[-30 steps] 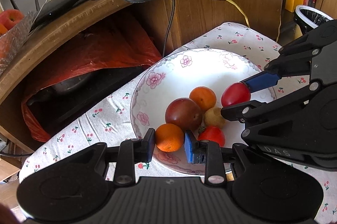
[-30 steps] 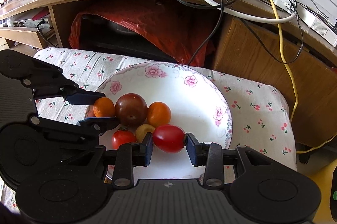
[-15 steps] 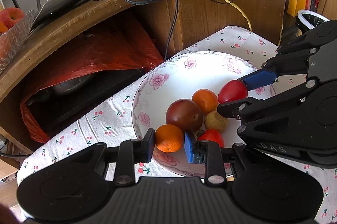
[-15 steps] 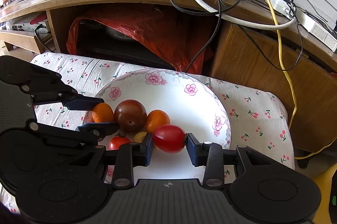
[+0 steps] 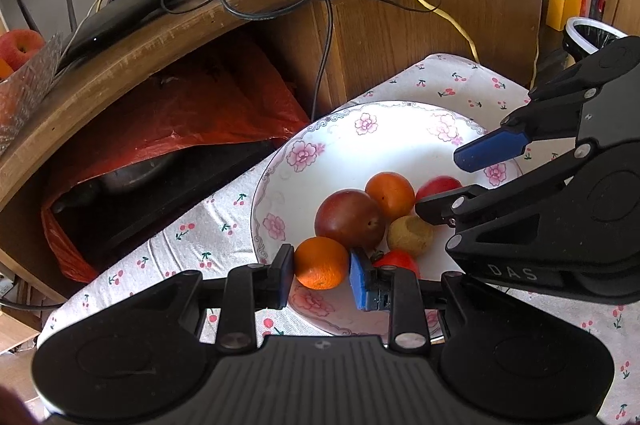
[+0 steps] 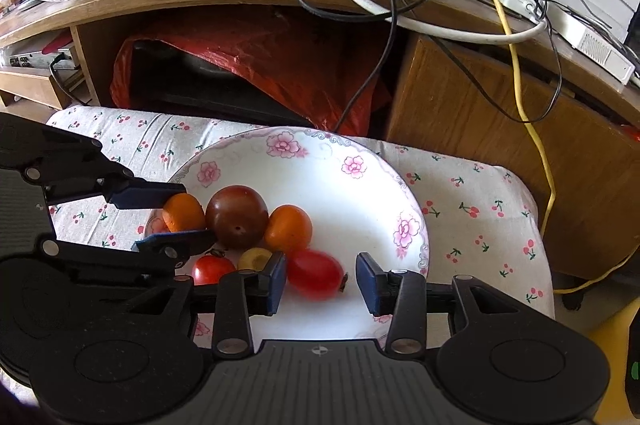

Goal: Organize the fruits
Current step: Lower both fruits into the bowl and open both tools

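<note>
The right hand-held gripper stands spread around the oval red tomato, which lies on the near part of the flowered plate; best lift straight away without nudging it. The left hand-held gripper pinches a small glossy orange at the plate's near left rim (set it gently beside the dark plum).

Bright daylight, sharp focus — fisheye-bent edges
</note>
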The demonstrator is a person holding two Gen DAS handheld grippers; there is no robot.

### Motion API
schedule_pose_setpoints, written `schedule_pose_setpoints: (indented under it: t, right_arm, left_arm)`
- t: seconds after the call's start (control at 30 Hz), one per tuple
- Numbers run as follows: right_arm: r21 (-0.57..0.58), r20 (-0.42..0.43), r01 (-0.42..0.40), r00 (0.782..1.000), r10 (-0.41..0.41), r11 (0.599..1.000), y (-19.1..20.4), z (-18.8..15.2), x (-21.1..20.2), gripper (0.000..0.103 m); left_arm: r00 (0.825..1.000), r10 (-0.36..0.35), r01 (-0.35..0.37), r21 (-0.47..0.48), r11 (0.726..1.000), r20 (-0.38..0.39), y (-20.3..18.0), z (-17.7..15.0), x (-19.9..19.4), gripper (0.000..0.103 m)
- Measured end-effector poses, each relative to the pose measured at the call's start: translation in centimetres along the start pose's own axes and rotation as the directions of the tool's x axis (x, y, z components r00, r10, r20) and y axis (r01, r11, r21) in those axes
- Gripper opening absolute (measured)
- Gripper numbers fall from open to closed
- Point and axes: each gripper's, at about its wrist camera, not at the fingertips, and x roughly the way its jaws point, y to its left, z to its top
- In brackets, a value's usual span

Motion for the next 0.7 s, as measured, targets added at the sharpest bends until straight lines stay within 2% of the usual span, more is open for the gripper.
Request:
schedule_pose_setpoints:
  t: [0.4,0.7]
  right_arm:
    - [0.01,0.021,0.002,1.0,-0.002,1.0,-0.28,0.14,-0.4,0.039]
    - [0.003,0.026,0.004,1.0,-0.005,1.0,0.02,0.07,-1.01,0.04]
  left_arm:
    - [1.0,-0.002,0.002,0.002,1.0,-0.002,-0.19,-0.07,0.01,0.038]
    - [1.0,-0.014,0.014,-0.002,1.0,0.003,-0.17,-0.37,-0.78,0.044]
